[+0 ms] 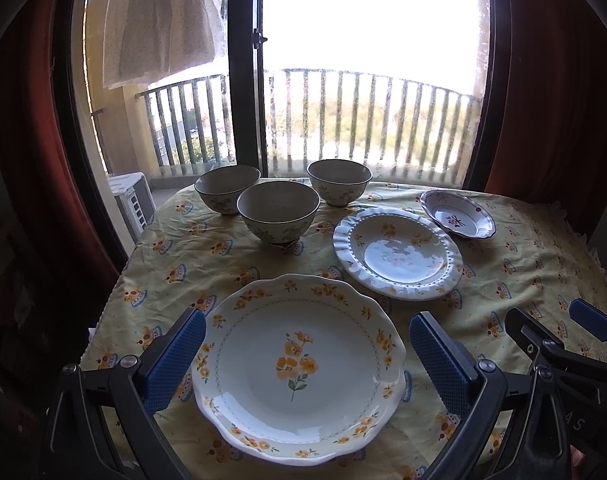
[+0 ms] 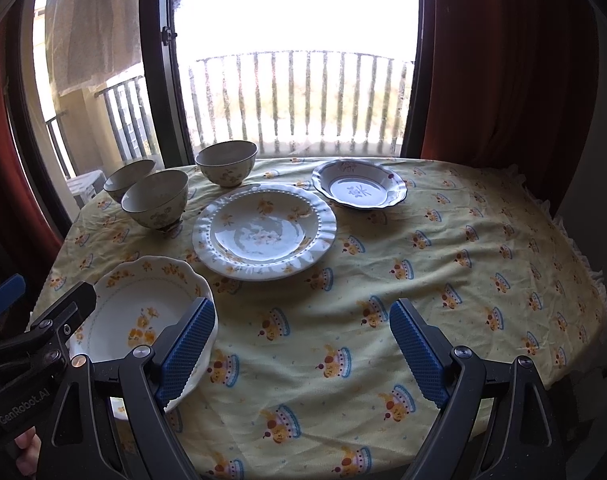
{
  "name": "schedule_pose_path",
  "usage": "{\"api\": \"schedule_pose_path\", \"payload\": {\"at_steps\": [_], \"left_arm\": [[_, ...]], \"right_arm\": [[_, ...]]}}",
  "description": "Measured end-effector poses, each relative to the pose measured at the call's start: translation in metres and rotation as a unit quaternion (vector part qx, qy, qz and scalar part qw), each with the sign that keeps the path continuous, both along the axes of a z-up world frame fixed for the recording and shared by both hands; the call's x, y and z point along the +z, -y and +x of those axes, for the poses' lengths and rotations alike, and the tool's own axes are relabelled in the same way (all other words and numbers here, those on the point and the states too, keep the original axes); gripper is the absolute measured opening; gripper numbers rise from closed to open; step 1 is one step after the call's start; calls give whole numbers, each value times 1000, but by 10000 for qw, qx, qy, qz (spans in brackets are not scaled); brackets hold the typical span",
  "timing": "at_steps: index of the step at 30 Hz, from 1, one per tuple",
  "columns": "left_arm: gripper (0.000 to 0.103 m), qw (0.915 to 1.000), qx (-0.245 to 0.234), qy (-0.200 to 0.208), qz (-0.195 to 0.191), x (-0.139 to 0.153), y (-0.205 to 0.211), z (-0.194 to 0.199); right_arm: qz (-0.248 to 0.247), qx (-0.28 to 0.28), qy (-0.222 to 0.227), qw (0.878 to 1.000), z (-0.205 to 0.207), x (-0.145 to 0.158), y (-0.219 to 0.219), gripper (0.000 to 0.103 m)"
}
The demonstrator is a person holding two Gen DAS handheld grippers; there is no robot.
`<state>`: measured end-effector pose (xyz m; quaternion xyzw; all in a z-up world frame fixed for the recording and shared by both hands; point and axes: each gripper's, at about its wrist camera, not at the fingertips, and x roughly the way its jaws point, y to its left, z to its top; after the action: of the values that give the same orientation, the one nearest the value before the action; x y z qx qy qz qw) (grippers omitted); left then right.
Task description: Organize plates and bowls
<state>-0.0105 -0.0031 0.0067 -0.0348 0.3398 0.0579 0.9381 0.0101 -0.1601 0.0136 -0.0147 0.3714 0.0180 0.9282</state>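
A large scalloped plate with orange flowers lies at the table's near edge, between the wide-apart fingers of my open left gripper, which hangs above it. Behind it sit a white ruffled plate and a small purple-rimmed dish. Three floral bowls stand at the back left. My right gripper is open over bare tablecloth, right of the flowered plate; it also shows at the left wrist view's right edge as the right gripper.
A yellow patterned tablecloth covers the table. Behind the table are a glass balcony door and railing, with red curtains on both sides. The cloth's right half holds no dishes.
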Motion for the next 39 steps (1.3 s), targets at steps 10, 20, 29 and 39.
{"api": "schedule_pose_path", "payload": {"at_steps": [10,20,29,39], "left_arm": [[102,10000,10,-56,50,-3,-4,0],[101,9996,115,-217,-118,-11,-30,14],[94,9979,99,-635,117,-33,-59,40],[83,9899,-210,-1401,-81,-76,-91,73]], "right_arm": [[-35,-11,-99,9999,3,-1,-8,91],[-142,115,-301,9994,16,-10,-32,91],[-50,182,-737,9971,42,-34,-67,91],[-101,25,-1411,9899,73,-75,-105,90]]}}
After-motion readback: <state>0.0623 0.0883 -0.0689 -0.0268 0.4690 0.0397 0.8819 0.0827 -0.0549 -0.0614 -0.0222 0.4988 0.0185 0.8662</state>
